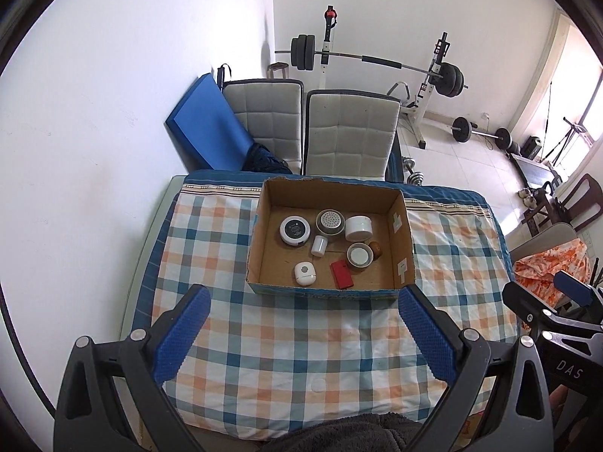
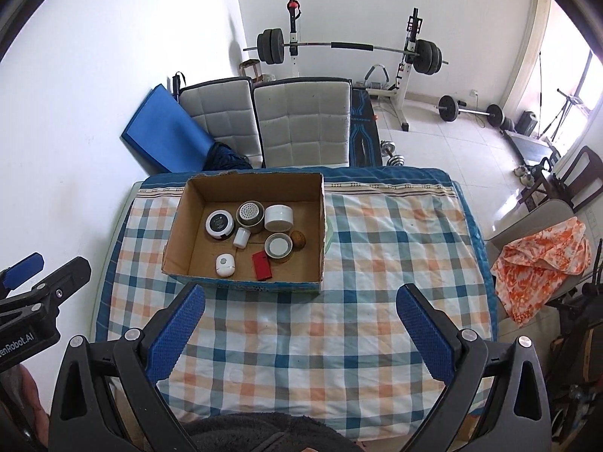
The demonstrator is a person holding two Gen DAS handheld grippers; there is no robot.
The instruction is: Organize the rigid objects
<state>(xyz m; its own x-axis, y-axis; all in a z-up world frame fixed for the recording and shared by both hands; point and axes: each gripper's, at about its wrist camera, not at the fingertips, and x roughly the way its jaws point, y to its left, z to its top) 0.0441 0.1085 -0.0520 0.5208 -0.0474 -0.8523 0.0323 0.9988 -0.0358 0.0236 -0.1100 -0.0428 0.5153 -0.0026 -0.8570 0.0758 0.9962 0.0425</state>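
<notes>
1. A surface (image 1: 286, 342) covered by a blue, orange and white checked cloth (image 2: 339, 339) was seen from above by both wrist cameras.
2. An open cardboard box (image 1: 405, 226) was placed toward 12 o'clock on the cloth, near the far edge.
3. Inside the box, a black-topped round jar (image 1: 294, 229), a perforated-lid jar (image 1: 330, 220) and a white round jar (image 1: 358, 226) were lined up along the back.
4. A small white cylinder (image 1: 319, 245), a white-lidded tin (image 1: 359, 255) and a brown round item (image 1: 375, 249) were seen in the middle.
5. A white oval device (image 1: 304, 272) and a red flat case (image 1: 341, 274) were lying at 6 o'clock in the box.
6. The left tool (image 1: 303, 342) was held wide apart, nothing gripped, above bare cloth.
7. The right tool (image 2: 301, 337) was likewise spread wide and empty.
8. Two white padded chairs (image 2: 301, 124) and a barbell rack (image 2: 350, 47) were visible beyond.
</notes>
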